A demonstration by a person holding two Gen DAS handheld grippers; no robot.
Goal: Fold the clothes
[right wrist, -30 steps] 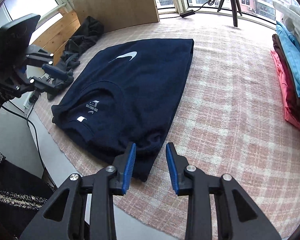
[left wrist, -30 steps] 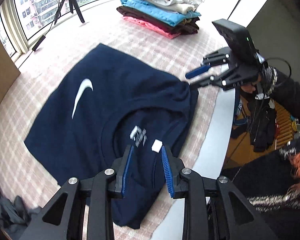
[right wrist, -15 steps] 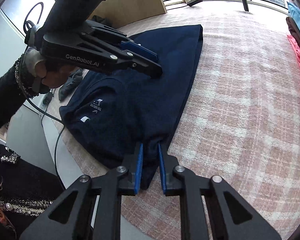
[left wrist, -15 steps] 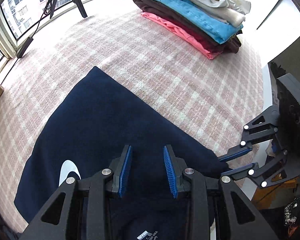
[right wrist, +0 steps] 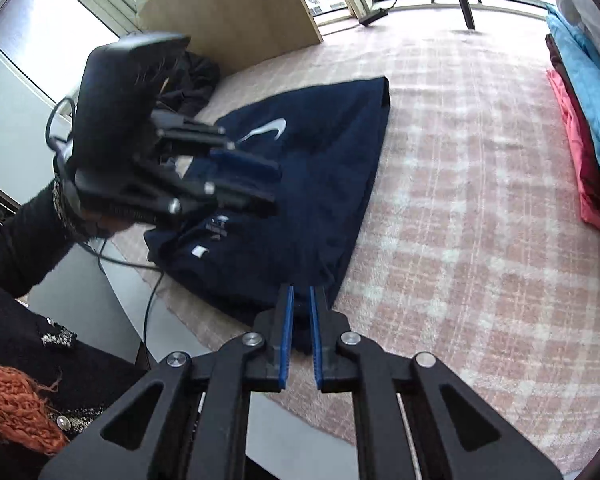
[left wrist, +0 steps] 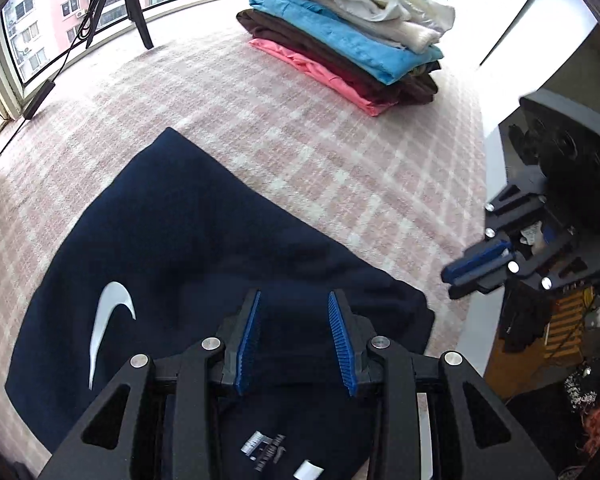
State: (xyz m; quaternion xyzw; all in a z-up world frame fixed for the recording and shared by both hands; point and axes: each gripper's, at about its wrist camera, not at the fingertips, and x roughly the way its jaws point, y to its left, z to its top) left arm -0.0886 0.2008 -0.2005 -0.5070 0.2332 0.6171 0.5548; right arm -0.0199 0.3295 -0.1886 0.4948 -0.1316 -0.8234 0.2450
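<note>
One navy shirt (right wrist: 320, 184), flat on plaid cloth (right wrist: 460, 220), long axis 6 to 12 o'clock. Right gripper (right wrist: 299, 312) nipping its 6 o'clock corner; left gripper (left wrist: 294, 336) part-open, empty, above collar.

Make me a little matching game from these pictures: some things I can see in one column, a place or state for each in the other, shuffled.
Things:
1. navy blue sweatshirt with white swoosh
2. stack of folded clothes
3. right claw
4. left claw

States:
A. open, over the neck area
B. spread on the checked cloth
C. at the far edge of the table
D. pinching the sweatshirt's corner

Pairs: 1-B, 2-C, 3-D, 4-A
</note>
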